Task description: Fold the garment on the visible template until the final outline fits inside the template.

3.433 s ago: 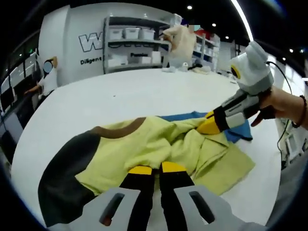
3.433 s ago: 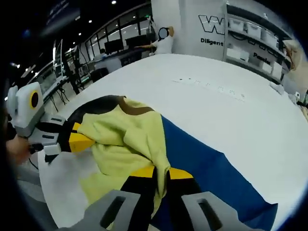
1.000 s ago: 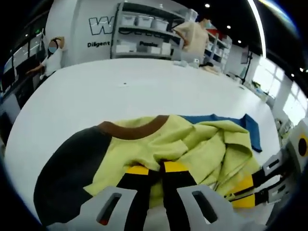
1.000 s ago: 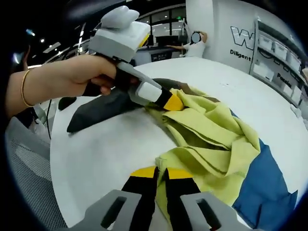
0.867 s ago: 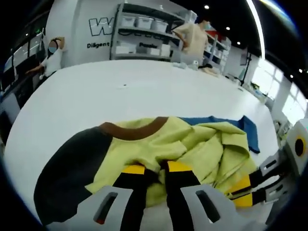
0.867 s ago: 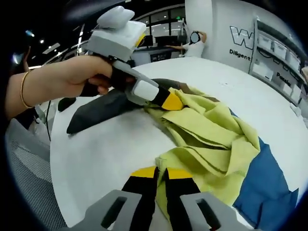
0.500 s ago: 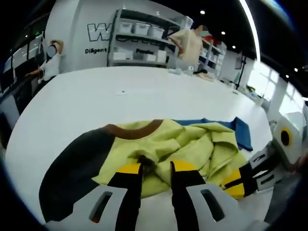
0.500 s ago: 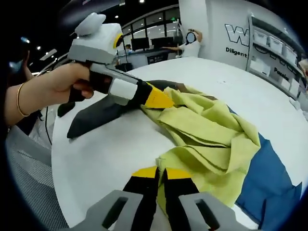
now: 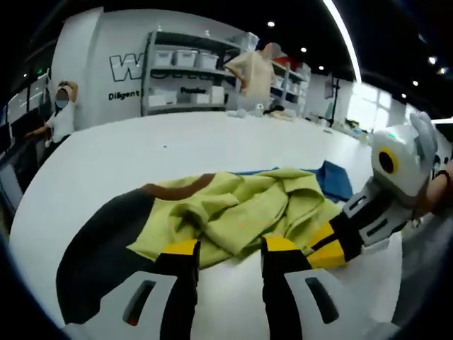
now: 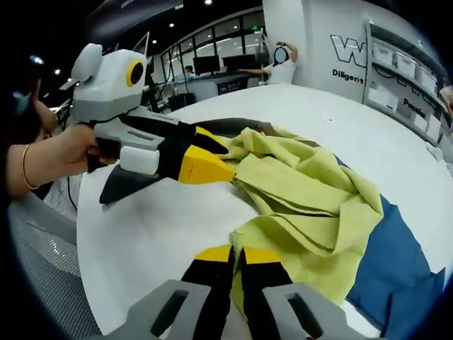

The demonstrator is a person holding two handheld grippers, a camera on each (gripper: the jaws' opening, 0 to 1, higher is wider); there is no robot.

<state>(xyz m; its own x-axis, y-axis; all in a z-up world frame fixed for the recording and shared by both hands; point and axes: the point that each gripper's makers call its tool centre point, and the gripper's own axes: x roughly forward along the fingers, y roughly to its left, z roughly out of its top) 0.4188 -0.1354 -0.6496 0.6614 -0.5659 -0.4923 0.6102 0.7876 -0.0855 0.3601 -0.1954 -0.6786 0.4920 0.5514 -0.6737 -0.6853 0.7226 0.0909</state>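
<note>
A crumpled yellow-green garment point(image 9: 226, 205) with a brown collar point(image 9: 177, 191) and a dark sleeve point(image 9: 99, 248) lies on the white table, partly over the blue template point(image 9: 331, 180). My left gripper point(image 9: 231, 248) stands open just short of the garment's near edge, with nothing between its jaws. From the right comes my right gripper point(image 9: 318, 246), pinching the garment's hem. In the right gripper view, my right gripper point(image 10: 237, 256) is shut on the yellow garment point(image 10: 304, 191), and the left gripper point(image 10: 216, 159), held by a hand, hovers open beside the cloth. Blue template point(image 10: 393, 262) shows under the garment.
The round white table point(image 9: 177, 149) stretches far behind the garment. Shelves with bins point(image 9: 191, 71) and people stand in the background. A mesh chair point(image 10: 35, 276) sits off the table's near edge.
My left gripper has let go of the garment, opened and drawn back from it. The right gripper stays shut on the hem.
</note>
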